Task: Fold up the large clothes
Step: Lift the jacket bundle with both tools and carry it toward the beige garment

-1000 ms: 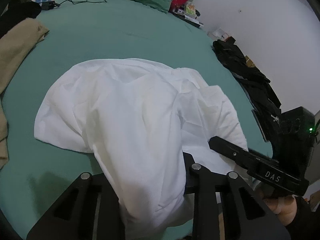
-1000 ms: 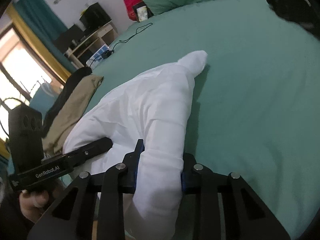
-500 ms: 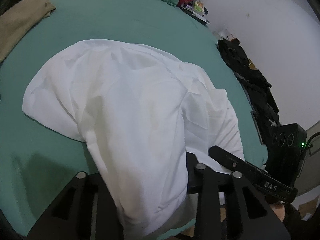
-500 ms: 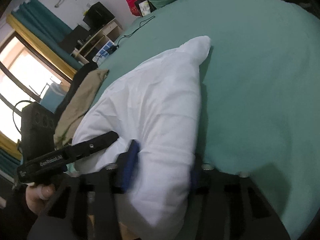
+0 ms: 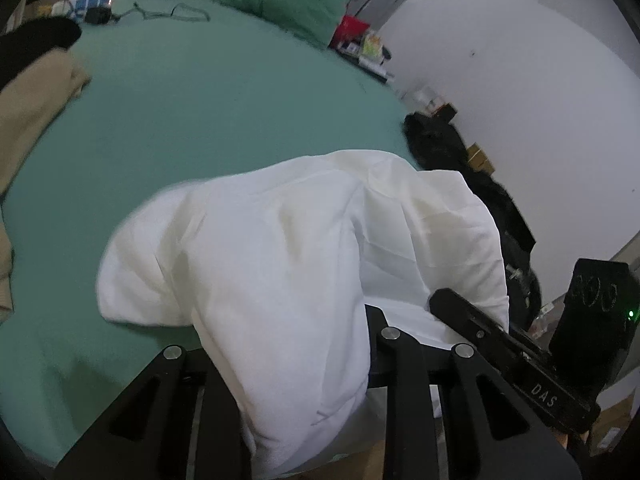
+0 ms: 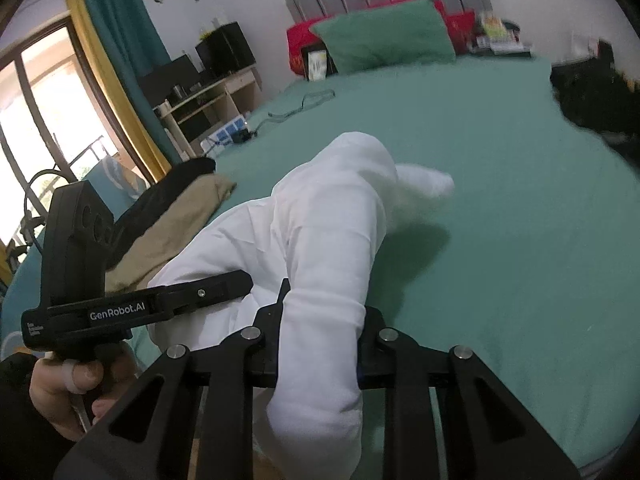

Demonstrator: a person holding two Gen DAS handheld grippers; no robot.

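Left gripper (image 5: 288, 344): jaws closing, a thick bunch of the white garment (image 5: 304, 240) clamped between the fingers.
Right gripper (image 6: 320, 336): jaws closing on another bunched fold of the same garment.
White garment: drapes forward from both pairs of fingers, far end on the green bed (image 5: 208, 92).
Beyond the fingertips: tan cloth (image 6: 172, 232), green pillow (image 6: 384, 32).
Left hand (image 6: 76, 392): grasps its gripper's handle.

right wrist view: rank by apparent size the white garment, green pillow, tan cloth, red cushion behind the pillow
As they look in this view only:
1. White fabric garment, largest, though it is nearest the camera, which inflates it.
2. Green rectangular pillow.
3. Tan folded cloth, close to the pillow; unsure.
4. Red cushion, mostly hidden.
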